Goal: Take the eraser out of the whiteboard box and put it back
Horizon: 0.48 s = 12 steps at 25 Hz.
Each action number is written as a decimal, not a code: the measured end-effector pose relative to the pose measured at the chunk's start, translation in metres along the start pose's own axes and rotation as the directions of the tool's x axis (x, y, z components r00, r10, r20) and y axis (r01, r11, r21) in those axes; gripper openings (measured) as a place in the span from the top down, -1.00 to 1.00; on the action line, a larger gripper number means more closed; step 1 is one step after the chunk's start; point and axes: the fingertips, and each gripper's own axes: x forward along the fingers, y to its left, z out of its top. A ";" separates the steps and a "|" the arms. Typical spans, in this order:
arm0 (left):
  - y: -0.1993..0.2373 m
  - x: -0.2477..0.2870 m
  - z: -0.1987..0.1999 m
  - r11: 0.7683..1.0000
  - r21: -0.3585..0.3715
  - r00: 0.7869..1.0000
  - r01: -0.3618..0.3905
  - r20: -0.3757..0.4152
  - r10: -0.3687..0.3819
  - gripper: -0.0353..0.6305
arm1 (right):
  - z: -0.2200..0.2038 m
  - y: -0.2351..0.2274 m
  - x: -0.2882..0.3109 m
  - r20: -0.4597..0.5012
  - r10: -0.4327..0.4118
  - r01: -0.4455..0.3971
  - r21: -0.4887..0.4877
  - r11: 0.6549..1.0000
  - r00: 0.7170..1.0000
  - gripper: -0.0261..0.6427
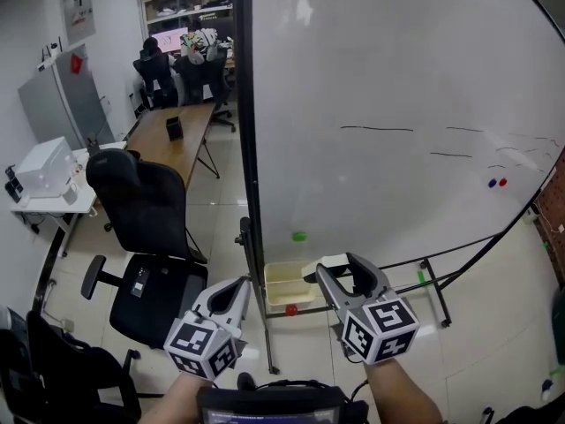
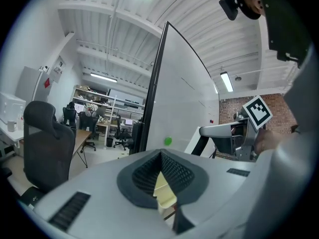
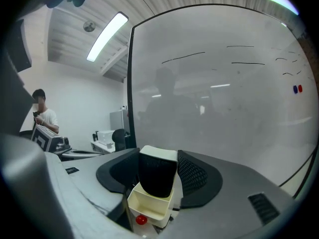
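Observation:
My right gripper (image 1: 342, 272) is shut on the eraser (image 3: 157, 176), a block with a white back and black felt, held upright between the pads (image 3: 192, 176). It hangs just above and right of the cream whiteboard box (image 1: 288, 281), which is fixed low on the whiteboard's frame. Under the eraser in the right gripper view I see the box (image 3: 149, 205) and a red magnet (image 3: 141, 220) below it. My left gripper (image 1: 240, 283) is left of the box, shut and holding nothing. A strip of the box (image 2: 163, 190) shows behind its pads.
The big whiteboard (image 1: 397, 104) fills the right side, with a green magnet (image 1: 299, 236) low on it and faint pen lines. A black office chair (image 1: 146, 210) stands to the left, with a long table (image 1: 172, 140) and desks behind it. The whiteboard's legs (image 1: 433, 290) spread on the floor.

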 end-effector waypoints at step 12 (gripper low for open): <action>-0.049 -0.012 0.015 0.996 0.019 0.995 -0.092 0.026 0.092 0.79 | 0.008 -0.025 -0.038 0.020 0.126 -0.126 0.000 0.992 0.992 0.12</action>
